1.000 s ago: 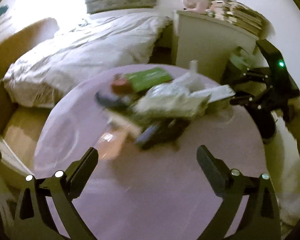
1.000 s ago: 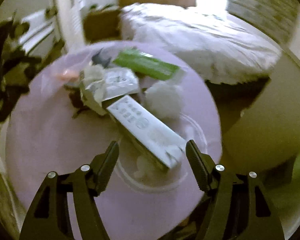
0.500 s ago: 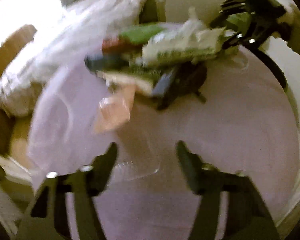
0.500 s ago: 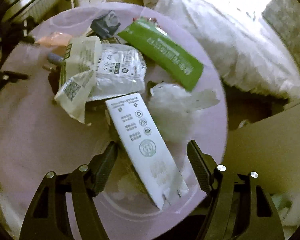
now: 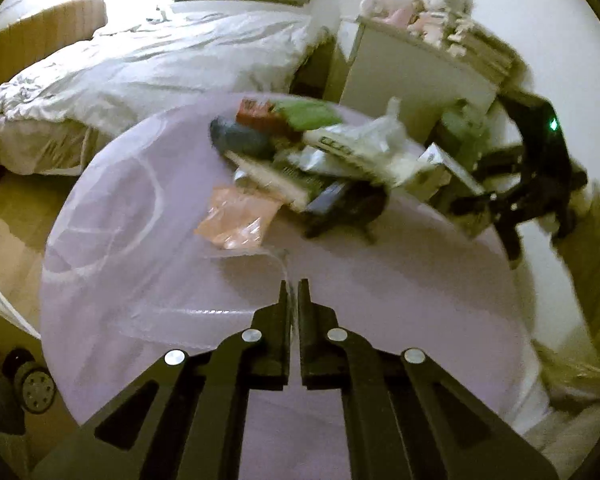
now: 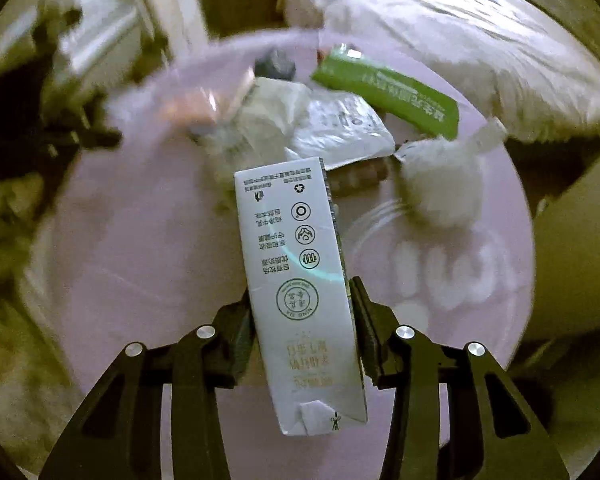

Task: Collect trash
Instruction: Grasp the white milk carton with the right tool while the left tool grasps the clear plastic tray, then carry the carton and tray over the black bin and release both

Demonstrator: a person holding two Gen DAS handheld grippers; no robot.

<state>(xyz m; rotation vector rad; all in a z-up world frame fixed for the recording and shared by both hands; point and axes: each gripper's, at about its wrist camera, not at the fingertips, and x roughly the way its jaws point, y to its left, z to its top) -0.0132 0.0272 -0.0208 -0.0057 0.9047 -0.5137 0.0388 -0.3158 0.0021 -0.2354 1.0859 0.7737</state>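
Trash (image 5: 320, 168) heaped mid-table (image 5: 140, 280). Carton (image 6: 300, 288) clamped in right hand-held gripper (image 6: 300, 300), jaws just closed onto it. Left hand-held gripper (image 5: 294, 288) just pinched shut on clear film (image 5: 276, 258).

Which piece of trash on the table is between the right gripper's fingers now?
The white carton, between the right gripper fingers, whose jaws have just been closing on it. The green packet and crumpled white bag lie beyond, untouched.
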